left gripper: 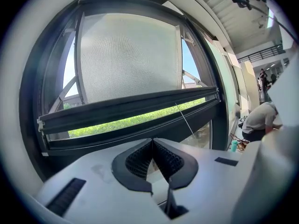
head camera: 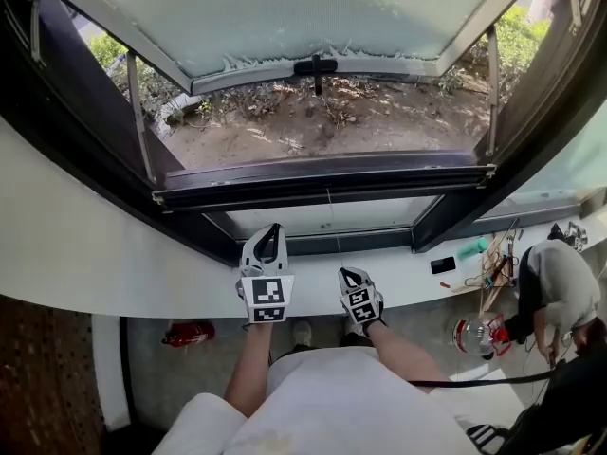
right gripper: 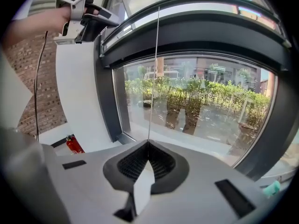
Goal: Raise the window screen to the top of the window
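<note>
The pale mesh window screen (head camera: 285,8) fills the upper window, and its dark bottom rail (head camera: 322,180) crosses the frame above both grippers. A thin pull cord (head camera: 333,221) hangs from the rail. In the right gripper view this cord (right gripper: 155,78) runs straight down into my right gripper (right gripper: 148,143), which is shut on it. My left gripper (head camera: 272,230) is held up left of the cord, just below the rail. Its jaws are shut with nothing between them (left gripper: 153,141), and the cord (left gripper: 185,119) passes to their right.
A white sill (head camera: 114,273) runs below the window. On its right end lie a teal bottle (head camera: 471,248) and a small black object (head camera: 443,264). A person crouches at the right (head camera: 560,282). A red fire extinguisher (head camera: 190,333) lies on the floor.
</note>
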Demonstrator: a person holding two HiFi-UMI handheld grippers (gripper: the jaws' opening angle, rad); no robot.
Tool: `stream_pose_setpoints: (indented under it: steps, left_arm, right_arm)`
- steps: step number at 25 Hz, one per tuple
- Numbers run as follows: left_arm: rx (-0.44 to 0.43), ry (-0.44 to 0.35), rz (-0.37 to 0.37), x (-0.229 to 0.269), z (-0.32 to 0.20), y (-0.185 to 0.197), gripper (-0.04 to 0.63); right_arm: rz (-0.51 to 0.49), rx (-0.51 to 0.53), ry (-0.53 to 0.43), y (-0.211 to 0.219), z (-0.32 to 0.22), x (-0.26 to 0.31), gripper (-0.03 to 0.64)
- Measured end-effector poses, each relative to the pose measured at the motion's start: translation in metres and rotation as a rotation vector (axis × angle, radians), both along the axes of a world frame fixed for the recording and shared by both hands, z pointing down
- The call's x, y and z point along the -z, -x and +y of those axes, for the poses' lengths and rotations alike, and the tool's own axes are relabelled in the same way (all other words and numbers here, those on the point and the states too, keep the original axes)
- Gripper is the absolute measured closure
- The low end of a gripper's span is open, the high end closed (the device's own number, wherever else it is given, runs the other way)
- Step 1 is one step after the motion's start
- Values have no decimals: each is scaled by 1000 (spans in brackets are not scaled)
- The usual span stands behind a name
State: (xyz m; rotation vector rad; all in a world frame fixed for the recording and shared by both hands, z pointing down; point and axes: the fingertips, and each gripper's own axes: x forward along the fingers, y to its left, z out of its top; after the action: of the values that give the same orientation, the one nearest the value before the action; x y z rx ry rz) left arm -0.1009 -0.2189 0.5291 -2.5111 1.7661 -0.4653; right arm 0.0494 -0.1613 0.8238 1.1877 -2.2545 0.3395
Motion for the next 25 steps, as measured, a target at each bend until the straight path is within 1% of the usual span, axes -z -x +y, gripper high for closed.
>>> stream_pose_setpoints:
  steps: [6, 17, 25]
  left_arm:
    - [-21, 3, 1, -1, 4, -10, 589]
    - [-40, 11, 16, 0, 7, -19, 589]
    - [-39, 16, 30, -2, 9, -19, 589]
  right_arm:
    - [-27, -3, -34, 7, -5, 22, 615]
    - [-45, -20, -51, 5, -5, 30, 615]
    - [-62, -19, -71, 10, -7, 36, 615]
